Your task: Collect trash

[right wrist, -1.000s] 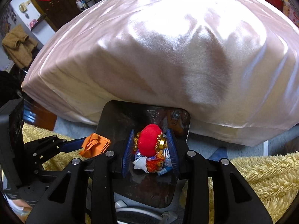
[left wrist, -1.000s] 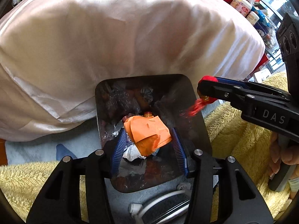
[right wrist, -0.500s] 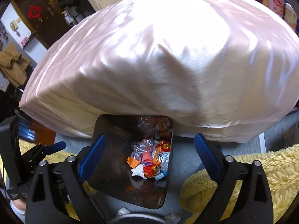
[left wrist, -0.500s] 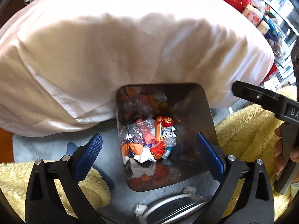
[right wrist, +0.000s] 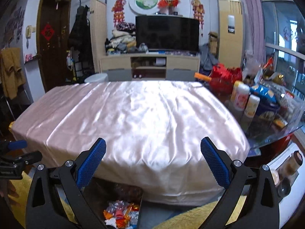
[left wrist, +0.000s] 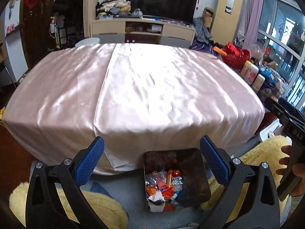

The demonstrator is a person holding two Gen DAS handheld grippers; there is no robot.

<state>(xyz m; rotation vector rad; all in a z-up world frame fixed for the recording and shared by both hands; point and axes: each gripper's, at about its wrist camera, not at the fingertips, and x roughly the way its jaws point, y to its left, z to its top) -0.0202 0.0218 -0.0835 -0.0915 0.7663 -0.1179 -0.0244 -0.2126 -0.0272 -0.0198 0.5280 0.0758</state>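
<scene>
While both of my grippers hang above the floor with nothing between their fingers, I see the left gripper spread wide, its blue ribbed pads well apart and empty. Below and between those fingers stands the trash bin, a dark rounded-square container set on the grey floor just in front of the hanging edge of the pink satin cloth that drapes the table. Inside the bin lies the trash: crumpled silvery foil, orange and red wrappers and a bit of white paper, heaped toward the bin's left side. My right gripper is likewise spread wide and empty, its pads framing the cloth's near edge. From this wrist view the bin shows only at the bottom edge, partly hidden by the left finger, with the same colourful wrappers in it. Fluffy yellow fabric lies on both sides of the bin. In the left wrist view the right gripper's black body appears at the right edge, with a hand curled around its handle; in the right wrist view the left gripper's tip shows at the left edge. Beside the cloth-covered table, to the right, a glass surface carries bottles and snack packets, and a dark television stands on a low cabinet at the far wall.
</scene>
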